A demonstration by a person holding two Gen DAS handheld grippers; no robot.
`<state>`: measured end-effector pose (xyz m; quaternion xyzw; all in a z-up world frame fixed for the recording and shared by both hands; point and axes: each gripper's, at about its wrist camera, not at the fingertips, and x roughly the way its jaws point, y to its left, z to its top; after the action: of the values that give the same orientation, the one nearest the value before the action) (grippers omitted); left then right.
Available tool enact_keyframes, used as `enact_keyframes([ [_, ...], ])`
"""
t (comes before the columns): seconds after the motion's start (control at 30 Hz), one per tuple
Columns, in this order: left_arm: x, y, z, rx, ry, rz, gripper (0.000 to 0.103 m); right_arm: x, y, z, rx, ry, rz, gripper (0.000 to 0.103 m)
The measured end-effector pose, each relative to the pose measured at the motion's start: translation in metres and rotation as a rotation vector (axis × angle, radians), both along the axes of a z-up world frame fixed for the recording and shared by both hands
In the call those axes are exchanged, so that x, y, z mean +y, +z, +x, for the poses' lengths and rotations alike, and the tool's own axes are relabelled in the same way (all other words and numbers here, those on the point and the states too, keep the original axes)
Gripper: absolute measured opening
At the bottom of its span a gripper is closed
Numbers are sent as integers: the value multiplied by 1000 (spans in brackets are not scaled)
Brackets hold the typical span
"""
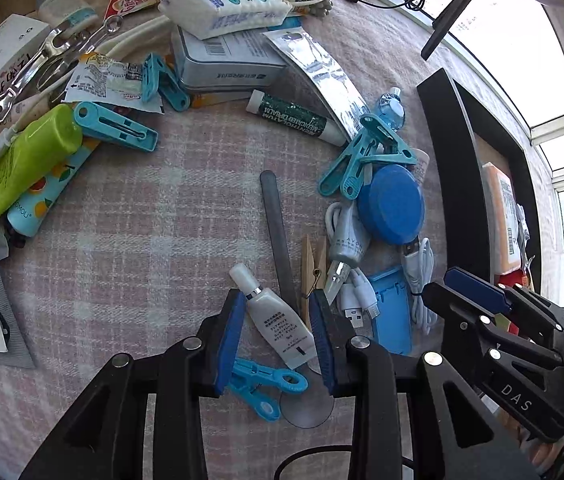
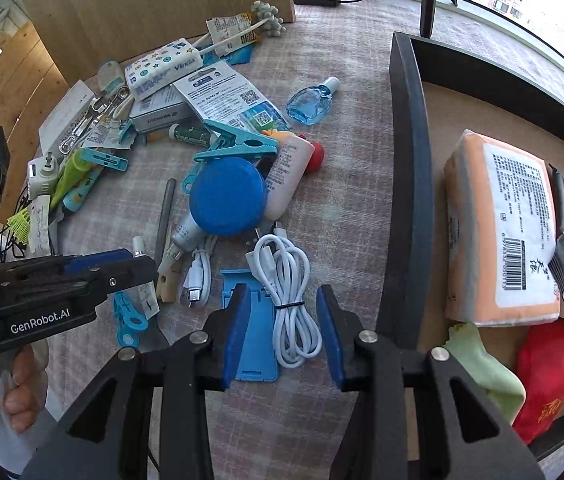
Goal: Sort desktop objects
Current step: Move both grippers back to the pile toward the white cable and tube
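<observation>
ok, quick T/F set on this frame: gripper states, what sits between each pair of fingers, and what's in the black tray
1. The left gripper is open around a small white tube. True.
2. The right gripper is clamped shut on the blue round lid. False: it is open, and the lid lies farther out on the cloth, untouched.
3. A coiled white cable lies between the right gripper's fingers. True.
4. The black tray holds only a red pouch. False: an orange tissue pack, a green cloth and a red pouch are all in it.
5. The grey nail file is inside the tray. False: it lies on the plaid cloth, ahead of the left gripper.
</observation>
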<state>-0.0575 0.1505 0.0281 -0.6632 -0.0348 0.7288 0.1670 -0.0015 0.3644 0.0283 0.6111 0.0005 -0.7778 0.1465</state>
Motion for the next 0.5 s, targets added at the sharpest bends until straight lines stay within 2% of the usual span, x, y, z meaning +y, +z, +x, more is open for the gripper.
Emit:
enact_keyframes([
  [0.07, 2, -4, 1, -8, -7, -10, 29, -2, -4, -1, -6, 2, 7, 33],
  [0.17, 6, -2, 1, 23, -26, -34, 28, -2, -9, -5, -19, -6, 15, 33],
  [0.37, 18, 2, 1, 78, -82, -70, 19, 2, -16, -12, -47, -27, -8, 32],
  [0.5, 22, 3, 5, 109, -115, -93, 17, 4, -16, -11, -50, -25, -11, 32],
])
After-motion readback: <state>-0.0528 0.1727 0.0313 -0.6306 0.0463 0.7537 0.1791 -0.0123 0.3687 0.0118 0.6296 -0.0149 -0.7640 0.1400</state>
